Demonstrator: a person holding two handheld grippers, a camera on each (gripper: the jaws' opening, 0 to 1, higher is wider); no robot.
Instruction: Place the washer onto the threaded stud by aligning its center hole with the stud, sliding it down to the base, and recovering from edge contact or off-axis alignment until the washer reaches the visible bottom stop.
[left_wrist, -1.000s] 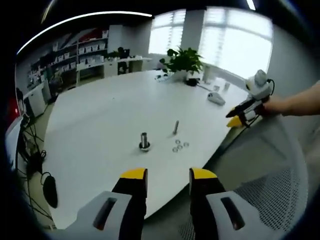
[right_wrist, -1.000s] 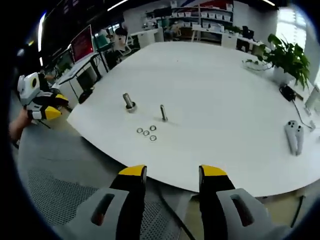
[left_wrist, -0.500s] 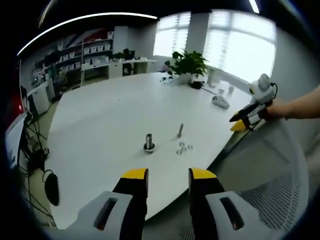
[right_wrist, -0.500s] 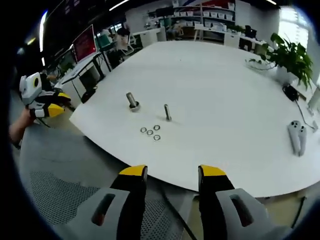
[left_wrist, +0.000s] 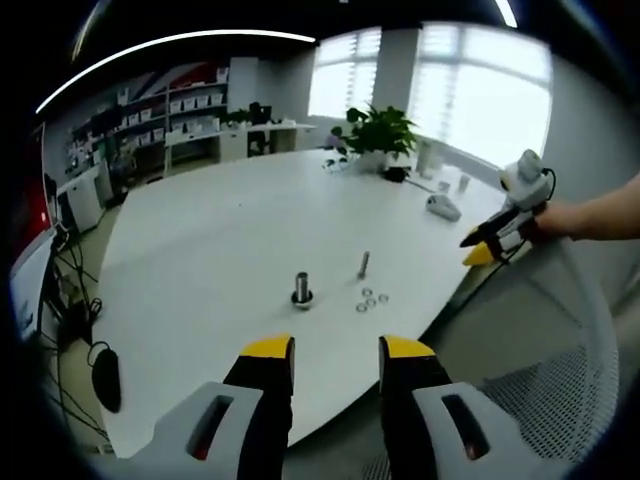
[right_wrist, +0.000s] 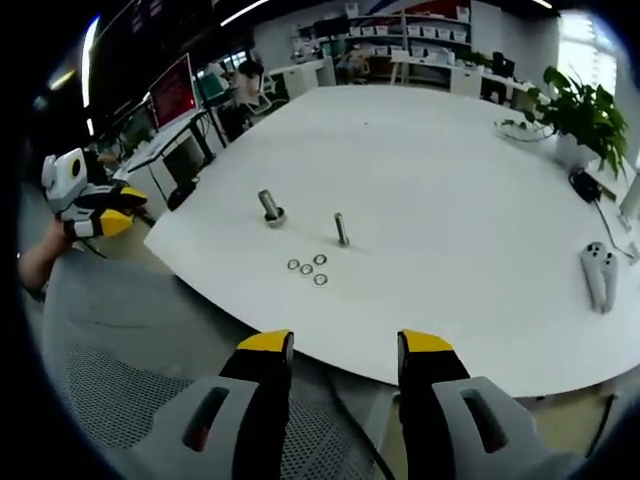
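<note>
A thin threaded stud (left_wrist: 364, 264) (right_wrist: 342, 229) stands upright on the white table (left_wrist: 220, 230) (right_wrist: 440, 180). Several small washers (left_wrist: 370, 299) (right_wrist: 308, 268) lie flat in a cluster just in front of it. A thicker bolt on a round base (left_wrist: 302, 289) (right_wrist: 269, 207) stands to one side. My left gripper (left_wrist: 335, 352) hangs open and empty off the table's near edge, well short of the washers. My right gripper (right_wrist: 345, 345) is open and empty too, back from the edge. Each gripper, held by a hand, appears in the other's view: the right gripper (left_wrist: 497, 235), the left gripper (right_wrist: 92, 205).
A potted plant (left_wrist: 378, 133) (right_wrist: 577, 115) and a white controller (left_wrist: 441, 206) (right_wrist: 598, 272) sit on the far side of the table. A mesh chair (left_wrist: 540, 390) (right_wrist: 110, 370) lies below the grippers. Shelves and desks line the room's back.
Both views have shifted slightly, so the stud and washers sit a little lower and to the right in the picture. Both grippers stay open and empty.
</note>
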